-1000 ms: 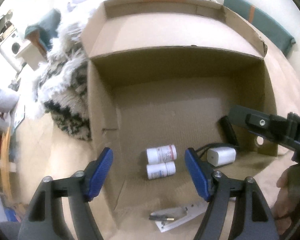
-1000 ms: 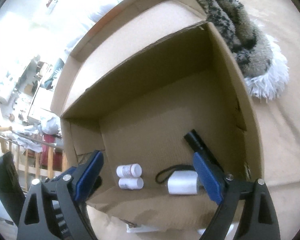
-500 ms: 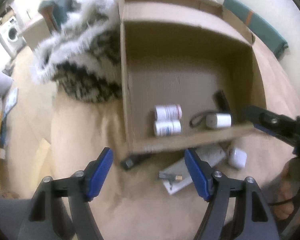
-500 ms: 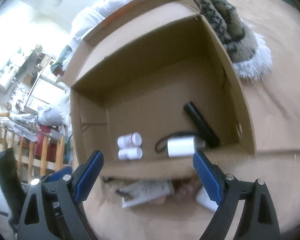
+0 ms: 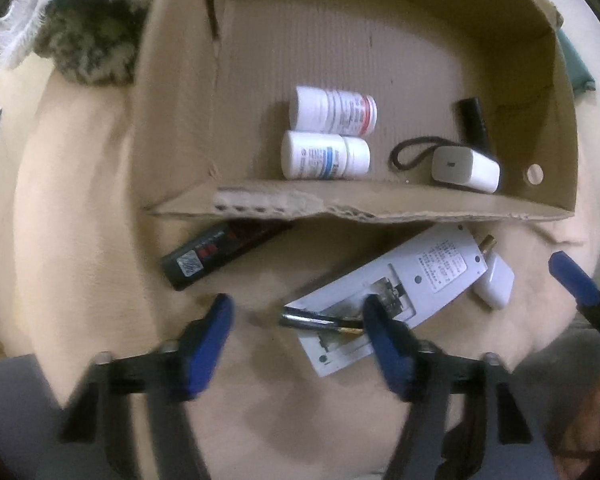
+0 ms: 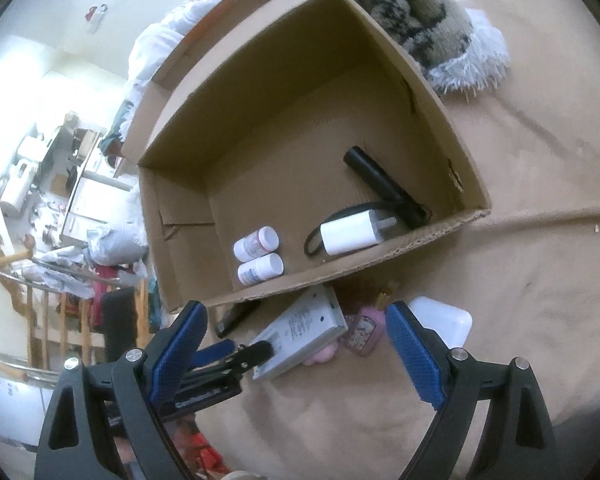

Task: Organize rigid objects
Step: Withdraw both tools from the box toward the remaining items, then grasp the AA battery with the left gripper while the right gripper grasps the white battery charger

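Note:
An open cardboard box (image 5: 380, 208) (image 6: 380, 256) holds two white pill bottles (image 5: 332, 114) (image 6: 256, 244), a white charger (image 5: 466, 170) (image 6: 350, 234) and a black cylinder (image 5: 473, 120) (image 6: 380, 180). Outside its front wall lie a white remote (image 5: 404, 284) (image 6: 300, 336) with its battery bay open, a dark battery (image 5: 316, 318), a black device (image 5: 216, 252), a white plug (image 5: 496, 280) and a pink bottle (image 6: 366, 328). My left gripper (image 5: 300, 344) is open and empty, low over the remote's end. My right gripper (image 6: 296, 348) is open and empty above these things.
A fuzzy patterned blanket (image 5: 88, 48) (image 6: 420, 28) lies beside the box on the tan bedsheet (image 6: 520, 300). A white box (image 6: 444, 320) sits next to the pink bottle. A cluttered room with wooden railing (image 6: 40, 280) is to the left.
Both grippers have pulled back out of the box and dropped toward the things lying in front of it. Both stayed open.

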`<state>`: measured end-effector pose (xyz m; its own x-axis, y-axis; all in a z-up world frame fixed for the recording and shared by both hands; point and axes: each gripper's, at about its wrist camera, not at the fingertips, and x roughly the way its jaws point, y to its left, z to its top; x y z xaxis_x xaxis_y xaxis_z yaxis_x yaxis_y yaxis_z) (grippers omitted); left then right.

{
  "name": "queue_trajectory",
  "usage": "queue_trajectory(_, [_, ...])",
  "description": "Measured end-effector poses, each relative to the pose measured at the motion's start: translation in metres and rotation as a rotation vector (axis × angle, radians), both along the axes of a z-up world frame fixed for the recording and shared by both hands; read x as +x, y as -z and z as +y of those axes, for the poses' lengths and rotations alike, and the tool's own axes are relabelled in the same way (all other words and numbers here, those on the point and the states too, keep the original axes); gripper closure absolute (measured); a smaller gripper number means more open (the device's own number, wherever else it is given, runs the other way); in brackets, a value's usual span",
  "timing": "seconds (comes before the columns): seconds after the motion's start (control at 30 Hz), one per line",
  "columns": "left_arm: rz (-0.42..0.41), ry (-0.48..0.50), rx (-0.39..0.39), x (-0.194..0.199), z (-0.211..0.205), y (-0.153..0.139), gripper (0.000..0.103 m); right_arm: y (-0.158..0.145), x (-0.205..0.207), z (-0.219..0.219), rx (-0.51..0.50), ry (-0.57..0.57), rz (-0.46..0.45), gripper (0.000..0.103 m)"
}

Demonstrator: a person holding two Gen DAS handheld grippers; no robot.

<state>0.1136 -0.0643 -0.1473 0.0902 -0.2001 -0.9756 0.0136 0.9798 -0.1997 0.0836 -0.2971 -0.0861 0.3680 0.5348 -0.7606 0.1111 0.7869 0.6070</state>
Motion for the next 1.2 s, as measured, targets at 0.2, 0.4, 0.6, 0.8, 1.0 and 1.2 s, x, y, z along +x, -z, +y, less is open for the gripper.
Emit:
queue_trajectory(0.2, [0.005,0.008,-0.019,-0.003,-0.002,-0.001,0.063,0.003,-0.001,0.001,0.01,-0.016,0.019,0.007])
queue_trajectory(0.4, [0.025,0.001,-0.054,-0.003,0.003,-0.002,0.081,0.002,0.0,0.006,-0.008,-0.03,0.02,0.007])
queue_trajectory(0.6, [0.006,0.003,-0.068,-0.005,0.008,-0.009,0.094,0.005,0.0,0.005,-0.033,-0.029,0.03,0.007])
queue_trajectory(0.8, [-0.013,-0.029,-0.069,-0.007,0.018,-0.018,0.094,0.011,-0.003,0.0,-0.048,-0.012,0.048,0.007])
queue_trajectory(1.0, [-0.112,-0.022,-0.015,-0.029,0.027,-0.053,0.094,0.023,-0.008,-0.005,0.001,-0.023,0.086,0.007])
queue_trajectory(1.2, [-0.128,-0.097,-0.014,-0.037,0.061,-0.059,0.094,0.038,0.001,0.015,0.043,-0.089,0.13,0.007])
